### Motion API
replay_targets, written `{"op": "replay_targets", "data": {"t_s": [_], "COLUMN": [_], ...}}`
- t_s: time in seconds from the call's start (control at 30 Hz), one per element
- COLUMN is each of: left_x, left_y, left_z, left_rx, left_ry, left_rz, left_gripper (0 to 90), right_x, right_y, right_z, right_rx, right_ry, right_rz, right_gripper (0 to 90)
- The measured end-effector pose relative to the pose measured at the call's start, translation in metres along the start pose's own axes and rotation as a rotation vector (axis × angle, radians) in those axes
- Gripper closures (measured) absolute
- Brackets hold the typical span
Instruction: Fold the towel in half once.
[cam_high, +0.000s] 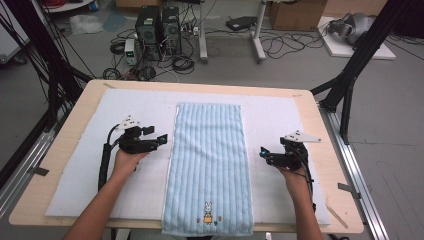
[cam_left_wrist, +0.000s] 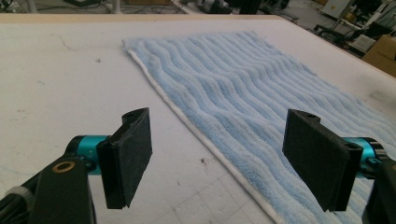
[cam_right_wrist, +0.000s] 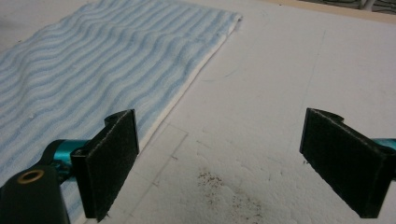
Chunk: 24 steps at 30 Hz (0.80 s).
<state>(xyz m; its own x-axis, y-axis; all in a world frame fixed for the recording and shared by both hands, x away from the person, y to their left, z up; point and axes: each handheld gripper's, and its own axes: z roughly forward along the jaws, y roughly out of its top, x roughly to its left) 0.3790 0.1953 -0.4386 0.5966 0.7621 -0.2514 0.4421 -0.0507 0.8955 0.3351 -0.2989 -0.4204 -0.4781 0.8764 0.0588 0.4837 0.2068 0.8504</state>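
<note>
**Towel flat between two open claws**

The surface (cam_high: 310, 107) carries a white mat (cam_high: 125, 107). On it a blue striped towel (cam_high: 209, 165) lies flat and lengthwise down the middle — its near end at the surface's near edge. The left claw (cam_high: 161, 139) sits just beside the towel's left edge, jaws wide apart, nothing between them. The right claw (cam_high: 263, 153) sits near the right edge — also wide open and empty.
</note>
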Motion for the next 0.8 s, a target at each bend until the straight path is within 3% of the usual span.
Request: {"op": "replay_targets", "data": {"t_s": [0.27,0.5,0.63,0.8], "left_x": [0.004,0.003,-0.002,-0.009], "left_y": [0.010,0.023,0.029,0.030], "left_z": [0.018,0.047,0.066,0.081], "left_rx": [0.038,0.082,0.144,0.196], "left_ry": [0.022,0.057,0.115,0.120], "left_rz": [-0.032,-0.022,0.019,0.054], "left_gripper": [26.5,29.6,28.2,36.5], "right_x": [-0.002,-0.002,0.000,0.000], "right_y": [0.001,0.000,0.000,-0.001], "right_z": [0.001,0.004,0.003,0.005], "right_rx": [-0.005,0.015,0.020,0.025], "right_ry": [0.008,0.010,0.015,0.016], "right_rz": [0.017,0.028,0.029,0.028], "right_gripper": [10.9,10.9,10.9,10.9]}}
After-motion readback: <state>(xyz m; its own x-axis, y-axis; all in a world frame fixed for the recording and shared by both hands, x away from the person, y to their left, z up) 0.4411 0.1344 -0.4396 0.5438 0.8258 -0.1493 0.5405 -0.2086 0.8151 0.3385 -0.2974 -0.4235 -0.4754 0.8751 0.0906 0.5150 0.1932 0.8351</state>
